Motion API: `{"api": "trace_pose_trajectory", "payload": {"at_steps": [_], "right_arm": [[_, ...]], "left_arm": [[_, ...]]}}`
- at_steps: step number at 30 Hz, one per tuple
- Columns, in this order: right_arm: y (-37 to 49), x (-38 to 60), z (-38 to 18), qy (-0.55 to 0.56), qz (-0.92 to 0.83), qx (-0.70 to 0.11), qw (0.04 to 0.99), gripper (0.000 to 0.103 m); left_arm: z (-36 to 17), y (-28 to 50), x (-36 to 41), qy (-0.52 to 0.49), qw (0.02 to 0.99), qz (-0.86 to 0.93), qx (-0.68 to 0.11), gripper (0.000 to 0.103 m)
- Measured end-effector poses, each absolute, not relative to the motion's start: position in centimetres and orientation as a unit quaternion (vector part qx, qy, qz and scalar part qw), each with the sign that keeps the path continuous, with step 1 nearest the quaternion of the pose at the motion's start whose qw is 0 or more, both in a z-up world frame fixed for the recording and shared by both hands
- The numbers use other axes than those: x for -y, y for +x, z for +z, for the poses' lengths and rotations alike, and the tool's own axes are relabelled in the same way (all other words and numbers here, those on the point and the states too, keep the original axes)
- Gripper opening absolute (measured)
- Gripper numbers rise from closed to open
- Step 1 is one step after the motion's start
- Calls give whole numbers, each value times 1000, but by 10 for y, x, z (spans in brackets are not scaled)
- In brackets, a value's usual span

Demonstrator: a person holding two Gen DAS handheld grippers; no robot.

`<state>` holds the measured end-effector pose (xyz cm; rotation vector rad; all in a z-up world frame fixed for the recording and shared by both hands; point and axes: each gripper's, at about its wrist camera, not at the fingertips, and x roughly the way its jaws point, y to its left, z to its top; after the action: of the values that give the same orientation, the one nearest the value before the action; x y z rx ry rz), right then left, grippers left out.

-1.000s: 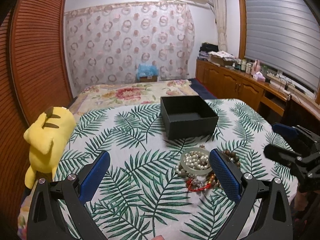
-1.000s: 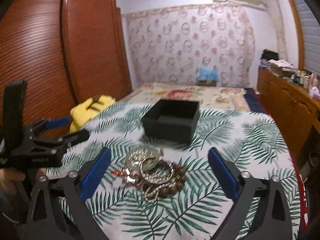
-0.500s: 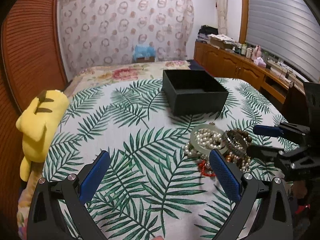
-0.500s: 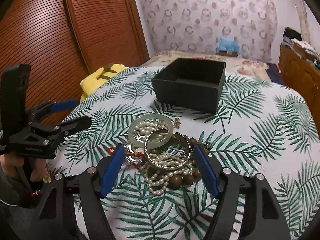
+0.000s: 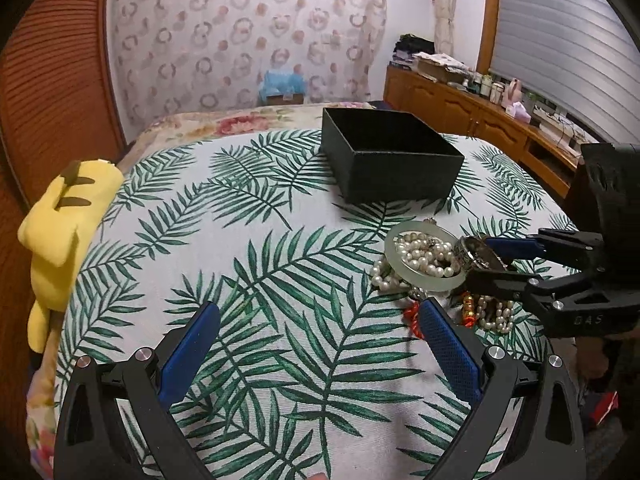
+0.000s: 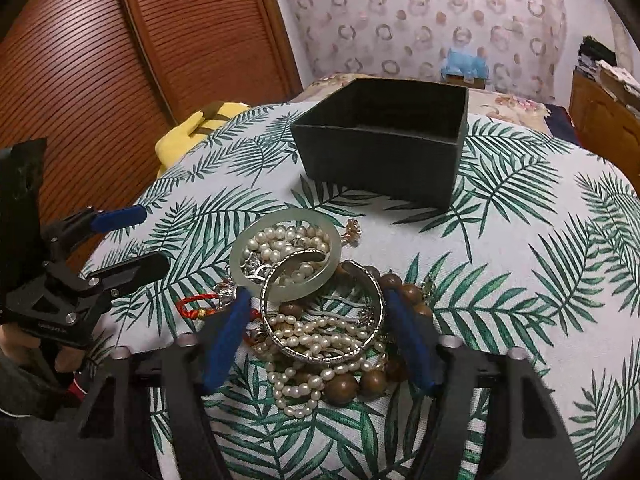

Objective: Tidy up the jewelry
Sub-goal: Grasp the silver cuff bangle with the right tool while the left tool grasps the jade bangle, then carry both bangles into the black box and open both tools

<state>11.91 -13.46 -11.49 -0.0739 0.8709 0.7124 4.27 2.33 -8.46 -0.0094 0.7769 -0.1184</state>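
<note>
A heap of jewelry lies on the palm-leaf cloth: a pale jade bangle (image 6: 256, 236) over pearl strands (image 6: 288, 240), a silver bangle (image 6: 360, 276), brown wooden beads (image 6: 340, 388) and a red cord bracelet (image 6: 192, 304). An open black box (image 6: 380, 156) stands behind it. My right gripper (image 6: 316, 316) is open, its blue fingers on either side of the silver bangle, close to it. In the left wrist view the heap (image 5: 424, 256) and box (image 5: 392, 172) sit right of centre. My left gripper (image 5: 320, 336) is open and empty, left of the heap.
A yellow plush toy (image 5: 60, 220) lies at the cloth's left edge. Wooden louvred doors (image 6: 120, 60) stand on the left. A wooden sideboard (image 5: 480, 120) with clutter runs along the right wall under a blind.
My right gripper has dropped onto the heap and narrowed its fingers around the silver bangle. My left gripper has lowered and come closer to the cloth.
</note>
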Motion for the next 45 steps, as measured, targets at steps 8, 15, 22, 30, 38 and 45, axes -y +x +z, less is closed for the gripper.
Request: {"api": "trace_pose_trajectory", "payload": {"at_steps": [8,15,22,30,38,45], "right_arm": [[109,162,-95,-32,316,-380,869,64],[105,189,-90,-35,283,-367,886,64],[104,200,-94,-26,279,-365,888,64],[103,199,-88,-24,284,-353,891,64],[102,199,-88,-23,286,-352,891,64],[102,200,-88,-25,285,-349,892,64]], "left_arm": [[-87,54,-11,7,918,-80,-387,96],[-86,70,12,23,912,-116,-392,96],[-88,88,29,22,898,-150,-412,86],[-95,104,49,47,887,-163,-429,84],[-103,114,61,74,880,-160,-442,74],[-99,105,61,71,887,-160,-427,69]]}}
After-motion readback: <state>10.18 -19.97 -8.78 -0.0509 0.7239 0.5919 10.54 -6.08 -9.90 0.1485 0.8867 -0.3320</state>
